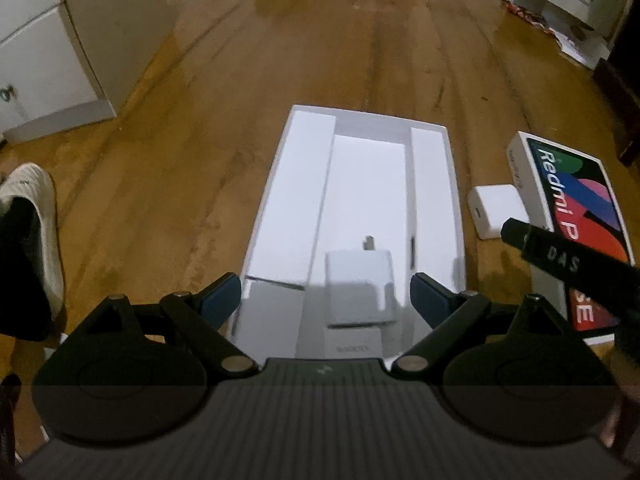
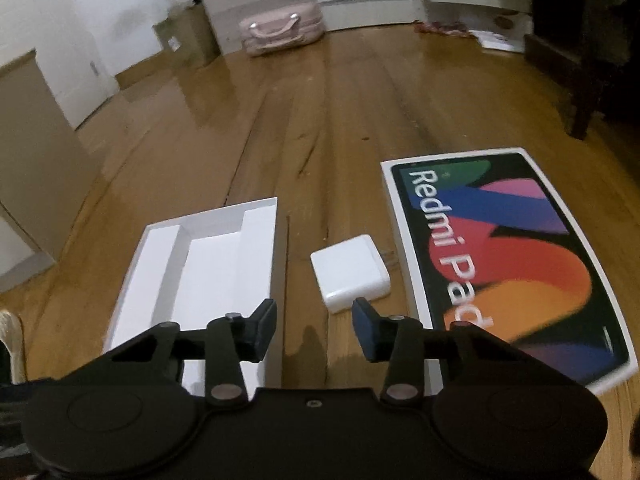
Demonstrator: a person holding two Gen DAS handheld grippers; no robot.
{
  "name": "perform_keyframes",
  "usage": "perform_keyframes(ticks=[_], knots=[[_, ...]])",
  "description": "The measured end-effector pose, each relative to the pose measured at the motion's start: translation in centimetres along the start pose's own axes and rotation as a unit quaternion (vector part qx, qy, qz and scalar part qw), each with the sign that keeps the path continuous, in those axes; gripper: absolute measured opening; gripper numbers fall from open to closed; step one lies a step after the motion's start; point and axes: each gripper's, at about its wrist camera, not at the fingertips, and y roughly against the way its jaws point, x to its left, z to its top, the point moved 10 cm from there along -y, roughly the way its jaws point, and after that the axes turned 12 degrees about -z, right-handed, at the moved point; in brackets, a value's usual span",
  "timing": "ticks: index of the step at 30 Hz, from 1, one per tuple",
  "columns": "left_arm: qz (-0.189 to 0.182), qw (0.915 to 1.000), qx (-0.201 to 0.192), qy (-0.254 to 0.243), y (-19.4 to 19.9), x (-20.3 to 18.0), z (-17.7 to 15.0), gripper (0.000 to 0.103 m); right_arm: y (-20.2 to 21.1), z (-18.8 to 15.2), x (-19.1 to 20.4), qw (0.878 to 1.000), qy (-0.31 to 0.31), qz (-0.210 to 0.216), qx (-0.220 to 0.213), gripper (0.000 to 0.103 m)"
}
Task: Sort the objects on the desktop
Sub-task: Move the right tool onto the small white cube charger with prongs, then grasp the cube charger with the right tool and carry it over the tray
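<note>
An open white box tray [image 1: 296, 184] lies on the wooden floor; it also shows in the right wrist view [image 2: 160, 264]. A white charger [image 1: 358, 286] rests in its middle channel, between my left gripper's [image 1: 326, 298] open fingers, not gripped. A second white charger [image 2: 350, 272] lies on the floor between the tray and the Redmi Pad box lid [image 2: 504, 256]; it also shows in the left wrist view [image 1: 498, 210]. My right gripper [image 2: 314, 330] is open and empty, just short of this charger. The lid also shows in the left wrist view [image 1: 576, 216].
A white cabinet [image 1: 48, 40] stands at the left. A pink bag [image 2: 280, 34] and a cardboard box [image 2: 186, 36] sit by the far wall. Dark furniture [image 2: 580, 48] stands at the right. A white shoe [image 1: 36, 216] is at the left edge. The right gripper's finger [image 1: 560, 256] crosses the left view.
</note>
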Motion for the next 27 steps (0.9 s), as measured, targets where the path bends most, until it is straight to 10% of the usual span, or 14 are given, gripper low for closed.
perform_keyframes(ticks=[8, 27], knots=[[0.128, 0.9883, -0.005, -0.083, -0.2, 0.0, 1.2, 0.092, -2.9, 1.6, 0.7, 0.995, 0.087, 0.042, 0.018, 0.048], [0.215, 0.9653, -0.012, -0.147, -0.5, -1.3, 3.0, 0.093, -6.4, 0.9, 2.2, 0.966, 0.257, -0.042, 0.001, 0.067]])
